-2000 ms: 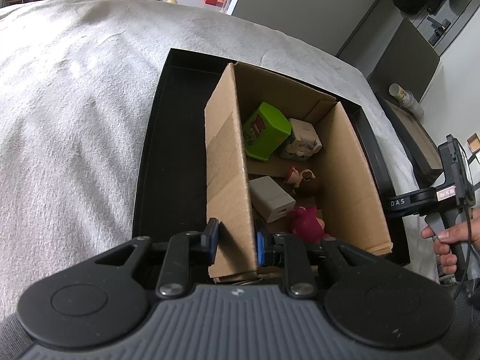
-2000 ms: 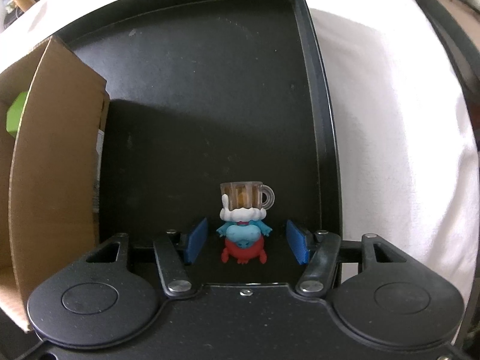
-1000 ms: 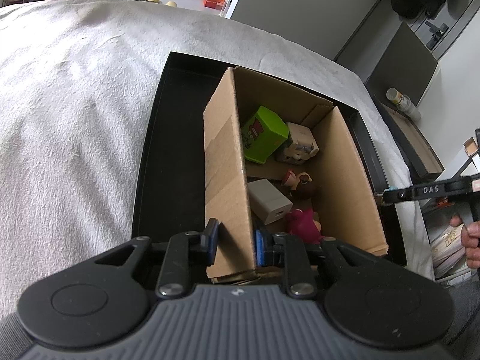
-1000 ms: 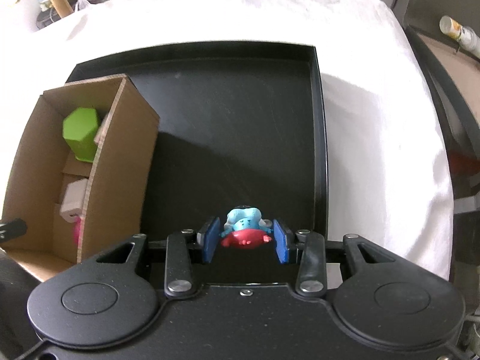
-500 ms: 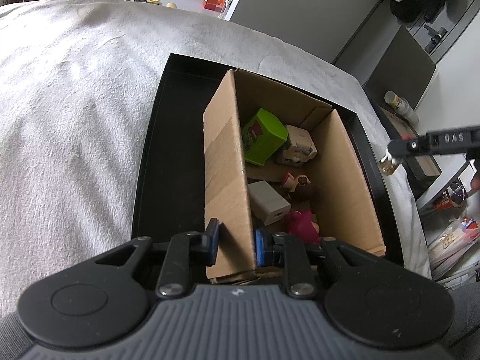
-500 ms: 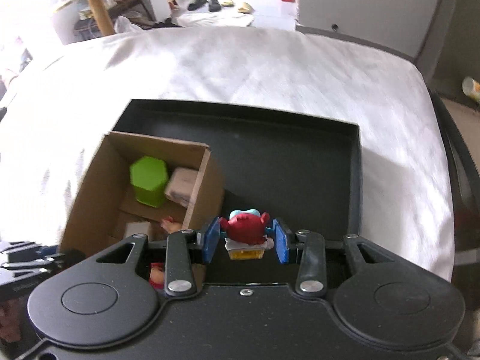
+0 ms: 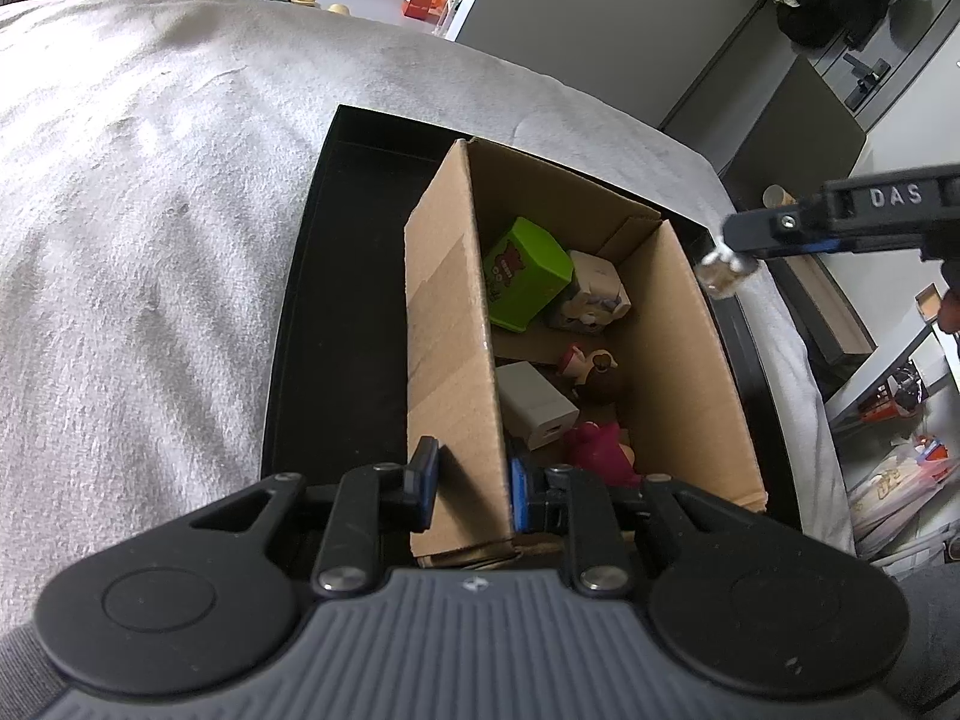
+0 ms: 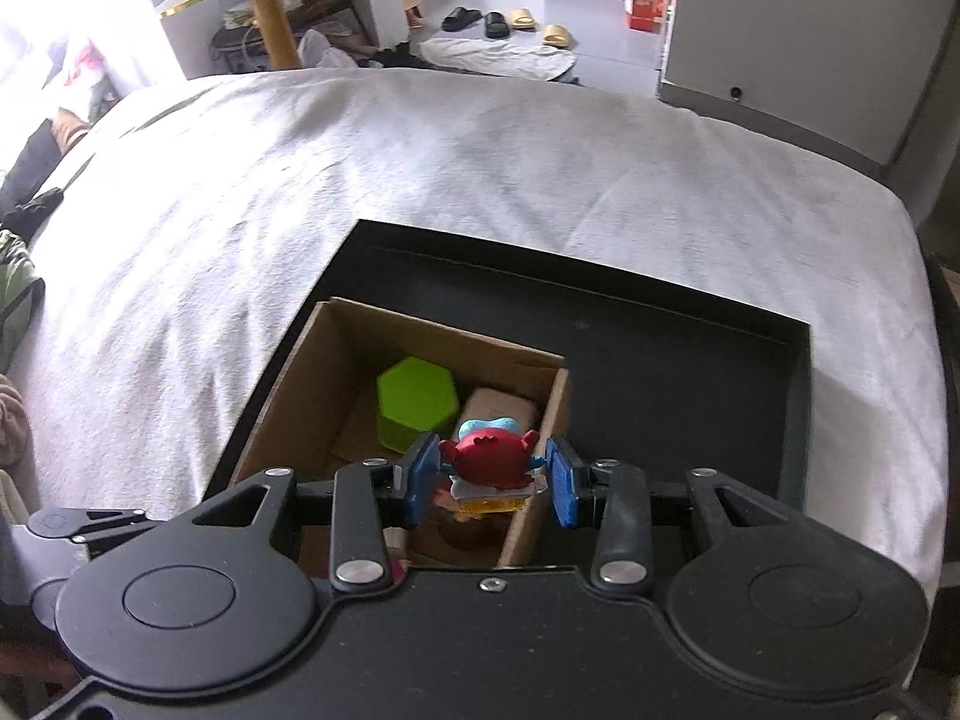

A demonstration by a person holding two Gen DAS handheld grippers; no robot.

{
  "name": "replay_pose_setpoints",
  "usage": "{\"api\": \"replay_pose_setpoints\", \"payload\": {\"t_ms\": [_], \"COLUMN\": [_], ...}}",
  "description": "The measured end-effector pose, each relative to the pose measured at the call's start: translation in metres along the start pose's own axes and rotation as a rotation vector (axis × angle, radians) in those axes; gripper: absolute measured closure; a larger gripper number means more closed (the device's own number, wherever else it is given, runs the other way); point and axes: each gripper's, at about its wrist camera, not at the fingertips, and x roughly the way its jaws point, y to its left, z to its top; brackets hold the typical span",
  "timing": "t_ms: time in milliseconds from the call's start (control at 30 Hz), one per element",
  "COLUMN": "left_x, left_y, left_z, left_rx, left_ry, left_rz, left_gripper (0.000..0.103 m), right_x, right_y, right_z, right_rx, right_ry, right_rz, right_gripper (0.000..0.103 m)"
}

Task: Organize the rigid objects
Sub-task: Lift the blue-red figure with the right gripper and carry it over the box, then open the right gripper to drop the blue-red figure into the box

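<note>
With the left gripper [image 7: 467,489] pinching the brown cardboard box's [image 7: 451,324] wall, the right gripper [image 8: 491,481], clamped on the red-and-blue toy figurine [image 8: 487,465], should release it toward 11 o'clock, inside the box.

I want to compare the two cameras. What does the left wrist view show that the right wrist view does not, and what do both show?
Only the left wrist view: the left gripper shut on the near wall of the box, and, inside the box, a white cube, a pink toy and a brown figure.

Only the right wrist view: the right gripper shut on a red and blue figurine, seen close, above the box.

Both: the box, the green block, the black tray and the white cloth.
</note>
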Motion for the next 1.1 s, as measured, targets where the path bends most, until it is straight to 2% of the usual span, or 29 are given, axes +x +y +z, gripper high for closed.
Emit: {"api": "replay_pose_setpoints", "payload": {"t_ms": [567, 833, 967, 1100], "left_x": [-0.002, -0.001, -0.001, -0.001], "left_y": [0.004, 0.004, 0.004, 0.004], "left_z": [-0.001, -0.001, -0.001, -0.001], "left_rx": [-0.008, -0.010, -0.011, -0.013], "left_ry": [-0.001, 0.000, 0.002, -0.001], "left_rz": [-0.024, -0.028, -0.027, -0.029], "left_gripper": [0.080, 0.080, 0.080, 0.080], "right_x": [0.033, 0.050, 0.052, 0.044], "right_y": [0.056, 0.065, 0.063, 0.058], "right_z": [0.007, -0.005, -0.007, -0.007], "right_rx": [-0.034, 0.021, 0.061, 0.056], "right_ry": [0.072, 0.129, 0.134, 0.118], "right_rz": [0.067, 0.126, 0.173, 0.155], "right_gripper": [0.064, 0.064, 0.059, 0.059]}}
